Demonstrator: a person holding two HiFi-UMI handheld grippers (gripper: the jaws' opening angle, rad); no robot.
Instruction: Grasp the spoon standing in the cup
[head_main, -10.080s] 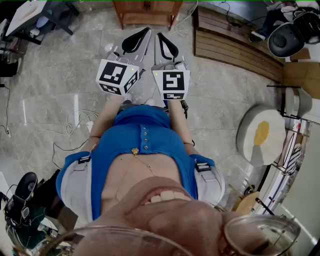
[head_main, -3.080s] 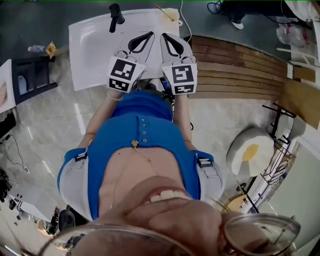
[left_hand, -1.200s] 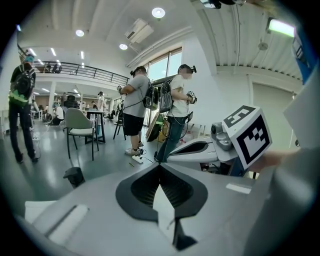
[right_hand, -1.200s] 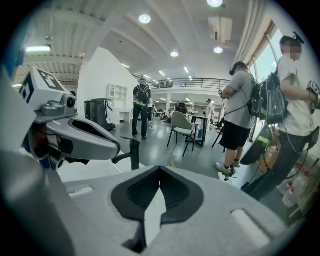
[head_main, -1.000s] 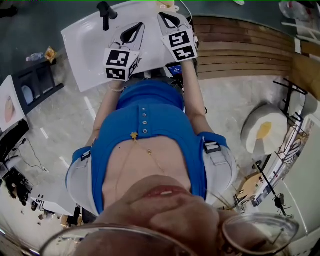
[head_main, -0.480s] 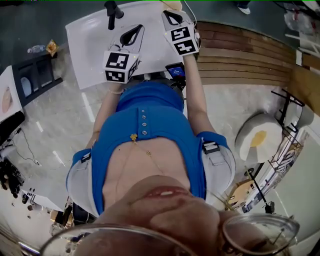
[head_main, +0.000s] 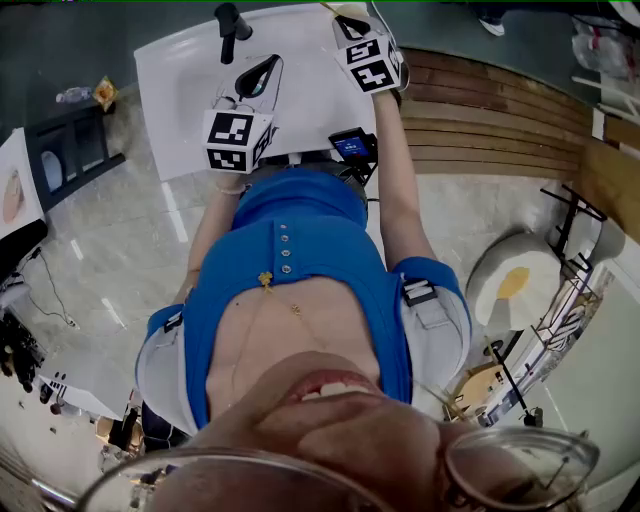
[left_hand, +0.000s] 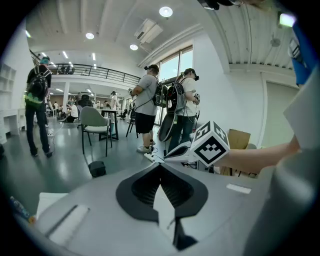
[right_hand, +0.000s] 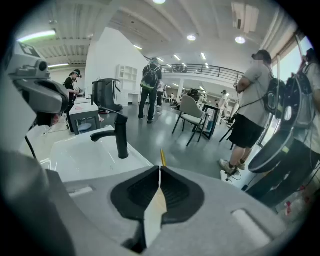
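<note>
Spoon: the thin yellow spoon (right_hand: 162, 156) sticks up just past the tips of the right gripper's fingers. Only its long handle shows.
Spoon's place: it is at the far right corner of the bench, to the right of the tap.
Cup: the small cream cup (head_main: 347, 9) sits at that same corner. In the head view the right gripper hides most of it.
Right gripper: the grey right gripper (right_hand: 160, 171) is held out over the far right corner of the bench, close to the cup.
Right fingers: the black fingers (right_hand: 177, 192) are pressed together at the tips. They pinch nothing, and the spoon stands beyond them, not between them.
Left gripper: the grey left gripper (left_hand: 161, 166) is over the middle of the bench, well apart from the cup.
Left fingers: these black fingers (left_hand: 142, 187) are pressed together too, with nothing in them.
Bench: the white bench (head_main: 190, 70) has a shallow sink bowl in it.
Tap: the black tap (head_main: 232, 25) stands upright at the far edge of the bench.
Person: a blue shirt (head_main: 290, 270), with both arms stretched forward.
</note>
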